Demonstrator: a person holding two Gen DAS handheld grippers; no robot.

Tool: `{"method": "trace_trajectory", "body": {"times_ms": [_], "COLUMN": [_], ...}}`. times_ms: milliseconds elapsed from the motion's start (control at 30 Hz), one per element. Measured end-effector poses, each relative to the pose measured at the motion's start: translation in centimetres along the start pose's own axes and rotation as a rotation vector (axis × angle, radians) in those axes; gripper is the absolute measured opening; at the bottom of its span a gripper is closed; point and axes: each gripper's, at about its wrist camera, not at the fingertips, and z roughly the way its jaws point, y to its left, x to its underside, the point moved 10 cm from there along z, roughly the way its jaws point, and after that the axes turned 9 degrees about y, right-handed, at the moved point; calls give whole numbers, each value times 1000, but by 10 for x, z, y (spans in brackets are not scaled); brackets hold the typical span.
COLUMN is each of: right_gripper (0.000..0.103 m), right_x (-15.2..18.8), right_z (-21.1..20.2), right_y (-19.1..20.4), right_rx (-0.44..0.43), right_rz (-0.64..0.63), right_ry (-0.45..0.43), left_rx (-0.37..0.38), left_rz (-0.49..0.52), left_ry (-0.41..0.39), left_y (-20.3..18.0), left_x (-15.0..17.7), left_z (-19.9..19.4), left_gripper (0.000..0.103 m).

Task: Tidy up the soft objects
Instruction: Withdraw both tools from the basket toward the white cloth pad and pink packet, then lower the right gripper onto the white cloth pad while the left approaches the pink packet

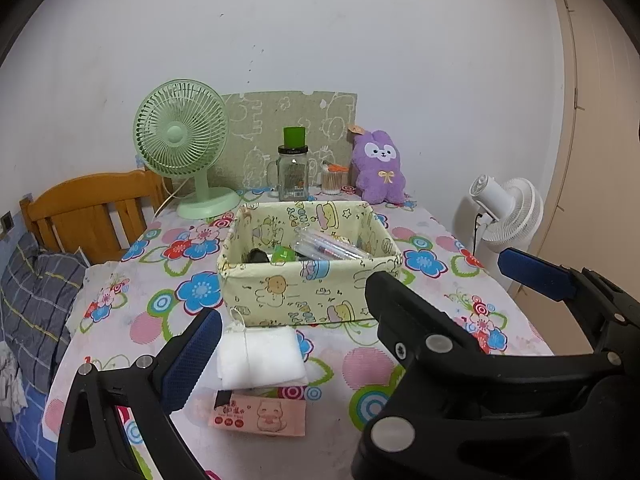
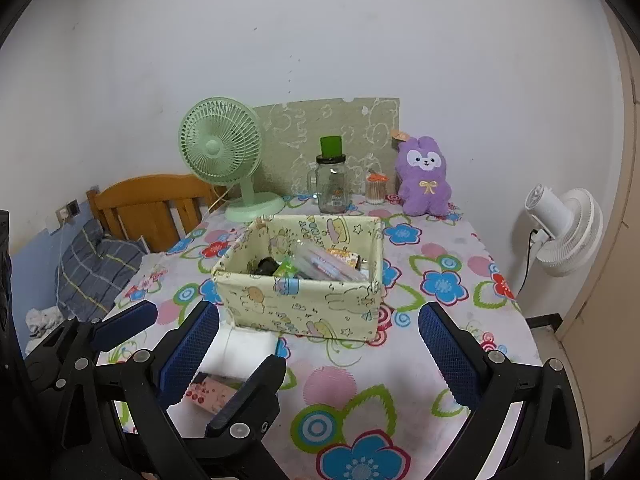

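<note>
A folded white cloth [image 1: 260, 356] lies on the floral table just in front of a yellow fabric basket [image 1: 280, 292]; it also shows in the right wrist view [image 2: 244, 350]. A pink tissue pack [image 1: 260, 416] lies in front of the cloth. A purple plush bunny [image 1: 380, 168] sits at the table's back; it also shows in the right wrist view [image 2: 424, 178]. My left gripper [image 2: 196, 340] is open and empty above the cloth. My right gripper [image 2: 320, 352] is open and empty in front of the basket [image 2: 304, 304], right of the left gripper.
The basket holds pens and small items. A green desk fan [image 1: 184, 148], a glass jar with a green lid [image 1: 294, 172] and a cotton swab jar [image 1: 334, 180] stand at the back. A white fan [image 1: 508, 212] stands right of the table, a wooden bed frame [image 1: 92, 208] left.
</note>
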Motion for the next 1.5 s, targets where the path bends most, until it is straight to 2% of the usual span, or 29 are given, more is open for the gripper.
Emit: {"method": "trace_trajectory", "body": {"times_ms": [667, 1500], "right_gripper": [101, 99], "right_x": [35, 82], "right_z": [28, 89], "right_y": [10, 29], "right_rx": [-7, -44], "right_rz": [-7, -20], "right_ry": [66, 210], "left_rx": [-13, -78], "left_rz": [-1, -121], "left_ry": [52, 238], "left_y": [14, 55], "left_x": [33, 92], "left_z": [22, 75], "left_gripper": [103, 103]}}
